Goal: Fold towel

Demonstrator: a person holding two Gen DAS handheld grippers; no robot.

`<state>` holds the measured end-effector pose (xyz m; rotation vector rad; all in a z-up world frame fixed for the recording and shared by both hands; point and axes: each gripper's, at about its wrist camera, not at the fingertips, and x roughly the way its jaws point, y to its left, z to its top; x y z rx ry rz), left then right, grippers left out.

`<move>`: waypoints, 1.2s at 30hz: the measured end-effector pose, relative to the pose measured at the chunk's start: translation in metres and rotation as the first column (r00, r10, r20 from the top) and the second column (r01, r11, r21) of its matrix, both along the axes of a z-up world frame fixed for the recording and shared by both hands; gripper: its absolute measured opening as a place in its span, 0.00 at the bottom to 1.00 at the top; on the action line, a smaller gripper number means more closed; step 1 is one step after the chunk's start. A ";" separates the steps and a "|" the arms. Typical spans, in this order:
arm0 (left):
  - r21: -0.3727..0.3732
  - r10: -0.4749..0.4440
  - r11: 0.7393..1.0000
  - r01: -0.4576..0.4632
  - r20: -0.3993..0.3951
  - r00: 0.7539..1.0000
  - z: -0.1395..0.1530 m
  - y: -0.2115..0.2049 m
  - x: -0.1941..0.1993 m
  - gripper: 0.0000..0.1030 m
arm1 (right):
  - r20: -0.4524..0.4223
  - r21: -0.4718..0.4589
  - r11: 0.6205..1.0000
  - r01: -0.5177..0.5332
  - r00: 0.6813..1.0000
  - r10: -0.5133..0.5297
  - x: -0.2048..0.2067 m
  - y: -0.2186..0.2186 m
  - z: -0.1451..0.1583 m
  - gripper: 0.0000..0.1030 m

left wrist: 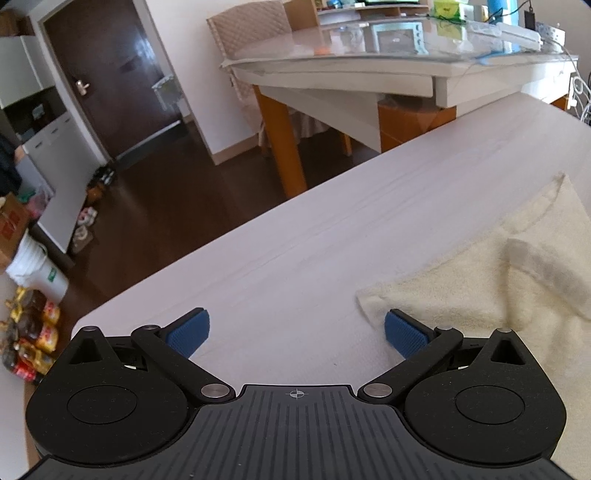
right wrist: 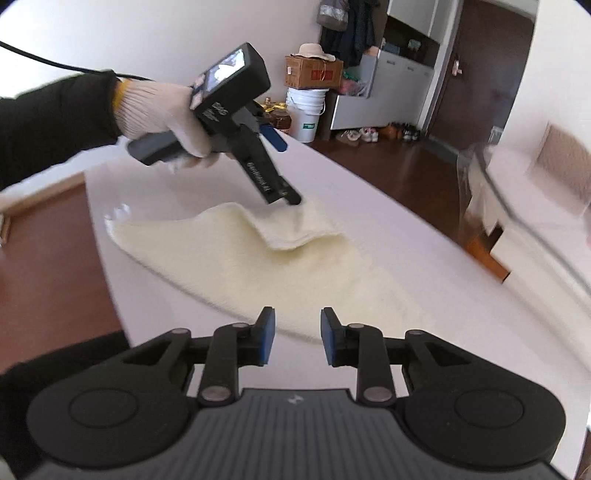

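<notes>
A pale desk (left wrist: 295, 258) fills most of both views, standing on a dark wooden floor (left wrist: 155, 177). Beyond it in the left wrist view stands a second table with a glass top (left wrist: 388, 55) and orange-brown legs, a padded chair (left wrist: 251, 29) pushed up to its far side, and a dark door (left wrist: 107, 81) off to the left.

The towel (right wrist: 266, 258), cream-coloured and fluffy, lies on the desk. In the right wrist view it spreads wide, with one part lapped back over the rest into a thick folded flap near its far edge. In the left wrist view only its near corner and a raised fold show at the right.

A gloved hand (right wrist: 162, 118) in a dark sleeve holds the left claw (left wrist: 295, 332) tilted down over the far side of the towel. Its blue pads stand wide apart, nothing between them; one pad sits just beside the towel's corner, whether touching it I cannot tell.

The right claw (right wrist: 297, 339) hangs above the near edge of the towel, its pads parted by a moderate gap and empty.

A white bucket (right wrist: 306, 110) with a cardboard box (right wrist: 314, 72) on top stands on the floor past the desk.
</notes>
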<state>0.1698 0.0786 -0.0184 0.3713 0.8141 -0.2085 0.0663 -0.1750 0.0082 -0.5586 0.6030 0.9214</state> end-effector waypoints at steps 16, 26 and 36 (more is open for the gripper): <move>-0.054 -0.037 0.998 0.035 -0.033 0.999 -0.006 0.006 -0.020 1.00 | 0.378 -0.468 0.840 -0.276 0.796 0.472 -0.011 0.087 -0.056 0.34; -0.033 -0.017 0.999 0.016 -0.009 1.000 -0.006 0.001 -0.013 1.00 | 0.339 -0.385 0.881 -0.275 0.846 0.412 -0.032 0.053 -0.024 0.06; 0.011 0.032 0.999 -0.032 0.008 0.999 -0.007 -0.005 -0.014 1.00 | 0.160 -0.382 0.882 -0.275 0.921 0.357 -0.089 -0.015 -0.008 0.06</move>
